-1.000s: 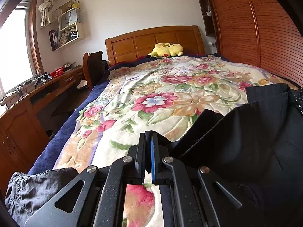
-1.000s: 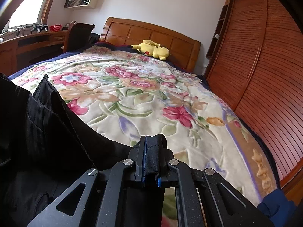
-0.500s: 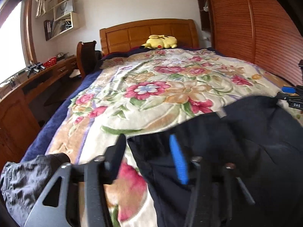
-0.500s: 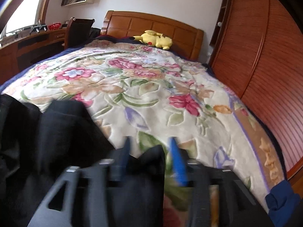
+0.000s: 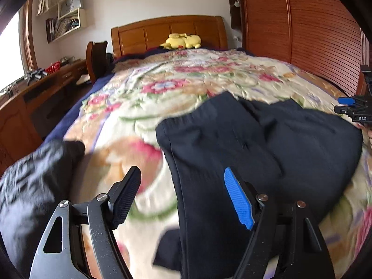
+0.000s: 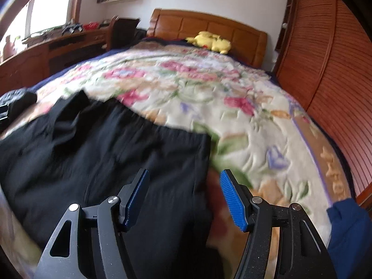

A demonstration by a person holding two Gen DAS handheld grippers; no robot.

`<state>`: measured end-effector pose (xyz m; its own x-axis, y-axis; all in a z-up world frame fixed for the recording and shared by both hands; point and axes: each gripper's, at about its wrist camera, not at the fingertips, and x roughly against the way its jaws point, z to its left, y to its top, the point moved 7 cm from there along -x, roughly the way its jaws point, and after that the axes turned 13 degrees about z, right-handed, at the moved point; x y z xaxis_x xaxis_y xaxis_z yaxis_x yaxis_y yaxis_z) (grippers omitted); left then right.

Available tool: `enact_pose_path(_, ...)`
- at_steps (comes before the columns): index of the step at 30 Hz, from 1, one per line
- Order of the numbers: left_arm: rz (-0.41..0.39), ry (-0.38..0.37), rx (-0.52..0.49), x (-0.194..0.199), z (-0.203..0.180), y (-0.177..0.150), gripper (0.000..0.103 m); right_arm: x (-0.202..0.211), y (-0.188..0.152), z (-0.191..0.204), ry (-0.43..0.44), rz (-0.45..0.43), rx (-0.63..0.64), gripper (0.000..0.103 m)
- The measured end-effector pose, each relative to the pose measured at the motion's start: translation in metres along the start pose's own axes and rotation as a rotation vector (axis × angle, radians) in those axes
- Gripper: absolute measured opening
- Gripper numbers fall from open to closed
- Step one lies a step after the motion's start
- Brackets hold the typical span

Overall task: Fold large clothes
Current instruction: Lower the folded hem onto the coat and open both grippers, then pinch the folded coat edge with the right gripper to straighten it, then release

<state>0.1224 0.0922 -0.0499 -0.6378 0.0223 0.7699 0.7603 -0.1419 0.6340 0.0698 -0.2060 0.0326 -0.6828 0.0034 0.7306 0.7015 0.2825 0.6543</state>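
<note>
My left gripper [image 5: 182, 195]: jaws just opened, nothing pinched, over the black trousers' [image 5: 244, 144] left edge.
My right gripper [image 6: 183, 194]: jaws just spread, empty, over their right edge.
Trousers: flat on the flowered bed [image 5: 186, 79], long axis toward the headboard [image 5: 167, 32].
Only left view: grey garment [image 5: 32, 179].
Only right view: blue cloth [image 6: 348, 230].

Home bedroom: wooden-headboard bed [image 5: 168, 31], floral quilt [image 5: 209, 74], plush toy [image 5: 182, 41], desk [image 6: 58, 44].
</note>
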Motion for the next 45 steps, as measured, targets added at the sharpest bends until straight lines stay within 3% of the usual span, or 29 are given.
enact_pose_path(6, 0.033, -0.021, 0.044, -0.005, 0.001, -0.03, 0.075, -0.016, 0.002, -0.012, 0.031, 0.041, -0.056, 0.065)
enact_pose_path(12, 0.036, -0.041, 0.094, -0.011, 0.009, -0.04, 0.075, -0.054, 0.005, -0.013, 0.088, 0.145, -0.104, 0.065)
enact_pose_path(13, 0.04, -0.04, 0.095, -0.013, 0.009, -0.042, 0.075, -0.059, 0.004, -0.012, 0.096, 0.154, -0.103, 0.063)
enact_pose_path(15, 0.044, -0.041, 0.091, -0.016, 0.008, -0.044, 0.075, -0.066, 0.003, -0.009, 0.133, 0.163, -0.092, 0.046)
enact_pose_path(16, 0.042, -0.043, 0.093, -0.017, 0.008, -0.044, 0.075, -0.067, 0.003, -0.007, 0.143, 0.158, -0.087, 0.043)
enact_pose_path(18, 0.039, -0.052, 0.1, -0.017, 0.009, -0.046, 0.075, -0.065, 0.004, -0.003, 0.155, 0.137, -0.058, 0.022)
enact_pose_path(20, 0.039, -0.058, 0.104, -0.018, 0.01, -0.047, 0.075, -0.058, 0.006, 0.002, 0.124, 0.101, -0.022, 0.014)
enact_pose_path(23, 0.038, -0.059, 0.105, -0.018, 0.01, -0.047, 0.075, -0.049, 0.009, 0.003, 0.059, 0.054, -0.013, 0.011)
enact_pose_path(29, 0.034, -0.046, 0.103, -0.017, 0.011, -0.048, 0.075, -0.058, 0.005, 0.008, 0.013, 0.093, -0.04, 0.011)
enact_pose_path(31, 0.035, -0.041, 0.1, -0.017, 0.01, -0.048, 0.075, -0.055, 0.004, 0.005, 0.023, 0.091, -0.063, 0.015)
enact_pose_path(36, 0.031, -0.032, 0.101, -0.018, 0.009, -0.049, 0.075, -0.032, -0.004, -0.001, -0.041, 0.057, -0.086, 0.046)
enact_pose_path(39, 0.027, -0.025, 0.098, -0.018, 0.008, -0.049, 0.075, -0.014, -0.015, -0.005, -0.033, 0.031, -0.132, 0.062)
enact_pose_path(45, 0.027, -0.025, 0.098, -0.017, 0.007, -0.05, 0.075, 0.023, -0.044, 0.001, 0.021, -0.024, -0.169, 0.072)
